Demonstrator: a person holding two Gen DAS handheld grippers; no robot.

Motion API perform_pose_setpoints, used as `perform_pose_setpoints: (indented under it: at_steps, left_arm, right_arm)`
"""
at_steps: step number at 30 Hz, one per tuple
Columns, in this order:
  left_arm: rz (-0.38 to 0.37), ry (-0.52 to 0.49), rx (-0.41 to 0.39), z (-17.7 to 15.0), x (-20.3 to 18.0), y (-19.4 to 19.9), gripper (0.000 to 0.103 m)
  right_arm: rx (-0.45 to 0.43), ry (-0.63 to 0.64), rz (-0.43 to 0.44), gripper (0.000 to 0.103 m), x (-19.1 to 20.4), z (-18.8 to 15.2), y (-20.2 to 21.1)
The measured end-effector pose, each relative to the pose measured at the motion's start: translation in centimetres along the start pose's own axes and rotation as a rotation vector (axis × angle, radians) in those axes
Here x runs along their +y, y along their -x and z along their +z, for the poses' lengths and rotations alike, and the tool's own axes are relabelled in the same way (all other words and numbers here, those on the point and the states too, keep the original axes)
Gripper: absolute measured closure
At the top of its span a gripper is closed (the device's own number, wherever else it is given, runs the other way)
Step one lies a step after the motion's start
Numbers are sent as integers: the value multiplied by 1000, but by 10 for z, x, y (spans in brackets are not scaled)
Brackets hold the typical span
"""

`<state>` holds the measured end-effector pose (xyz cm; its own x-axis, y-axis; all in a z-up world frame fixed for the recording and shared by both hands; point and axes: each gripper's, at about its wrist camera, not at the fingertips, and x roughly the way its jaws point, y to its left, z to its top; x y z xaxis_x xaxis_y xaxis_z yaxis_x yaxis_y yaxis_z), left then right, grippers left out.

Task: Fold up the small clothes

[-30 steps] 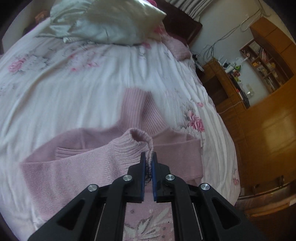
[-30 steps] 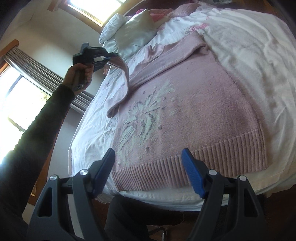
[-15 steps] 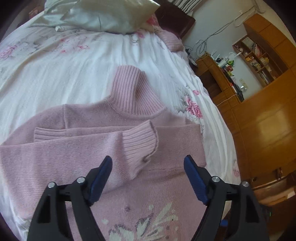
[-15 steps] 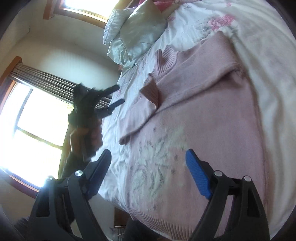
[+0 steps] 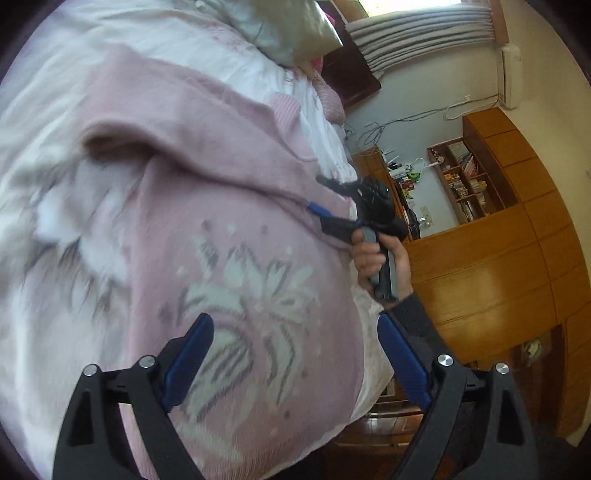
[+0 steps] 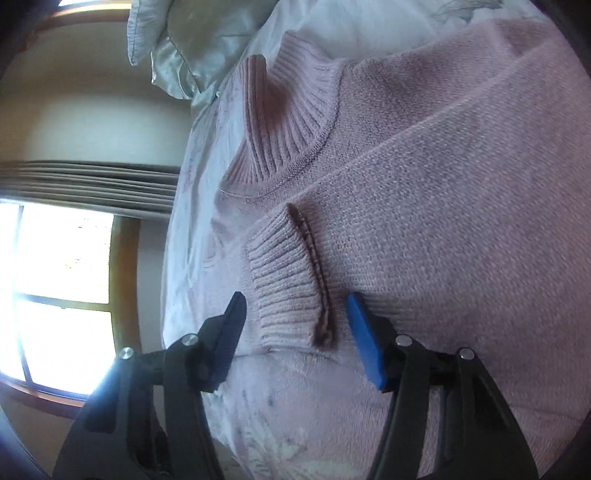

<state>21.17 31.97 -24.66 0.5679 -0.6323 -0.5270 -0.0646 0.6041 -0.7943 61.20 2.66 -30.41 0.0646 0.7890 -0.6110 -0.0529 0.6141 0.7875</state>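
Note:
A pink knitted sweater (image 5: 207,184) with a white and grey flower pattern (image 5: 258,295) lies flat on the bed. In the right wrist view its ribbed collar (image 6: 288,110) is at the top, and one sleeve is folded across the chest. That sleeve's ribbed cuff (image 6: 288,280) lies between the spread fingers of my right gripper (image 6: 295,306), which is open and close above it. My left gripper (image 5: 291,332) hangs open over the flower pattern, holding nothing. The left wrist view also shows the right gripper (image 5: 325,195) over the sweater's right edge, held by a hand (image 5: 373,258).
The white flowered bedsheet (image 5: 166,33) spreads around the sweater. A silky pillow (image 6: 177,48) lies past the collar. A bright window (image 6: 62,277) with curtains is on one side of the bed; a wooden wardrobe (image 5: 498,258) and shelves (image 5: 465,177) are on the other.
My left gripper let go of the sleeve cuff, which now lies across the chest, and drew back over the flower pattern. My right gripper moved up from the hem to the cuff.

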Motion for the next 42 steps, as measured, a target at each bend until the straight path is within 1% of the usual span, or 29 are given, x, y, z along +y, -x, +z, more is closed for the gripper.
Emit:
perform_pose_setpoints:
  at_steps: [1,4,6,7,8,10,13,16,18,21,25,29,33,37,42]
  left_arm:
    - [4,35,-19,-13,9,10,12]
    - [-37,157,-41,-41,31,28,12]
    - [-25,182,-45,-51,38,32,12]
    - [-21,189,-51,-54,41,34,12]
    - [-24,200,-55,-57,43,35,12]
    - [-20,215,-59,-61,46,37,12]
    - [-24,208,-58,-64,42,36,12]
    - [-10,185,-51,-67,35,35,12]
    - [-15,181,-47,-73,30,35,12]
    - [-18,173,-46,-77,23,34,12]
    - [-23,159,-43,-82,14,34,12]
    - [-20,154,-31,-86,8,30,12]
    - [-15,148,-18,-87,2,24,12]
    - [-13,144,-6,-88,0,19,12]
    - [-10,143,4,-88,-2,15,12]
  right_arm:
    - [2,9,-7,46,3,1,-5]
    - [7,16,-8,46,13,7,-14]
    - [8,25,-31,60,20,10,-17]
    - [13,30,-44,79,24,10,-17]
    - [13,39,-53,94,27,11,-16]
    - [-4,73,-70,96,41,8,-8]
    - [-44,139,-76,97,67,1,17]
    - [-103,192,-84,97,92,-1,50]
    - [-146,219,-93,97,106,-3,73]
    - [-206,224,-105,97,113,0,108]
    - [-264,216,-140,97,94,-2,153]
    - [-301,177,-154,97,62,-2,175]
    - [-318,121,-179,97,23,-2,185]
    - [-307,72,-192,97,-16,-9,188]
    - [-294,33,-204,97,-46,-14,181]
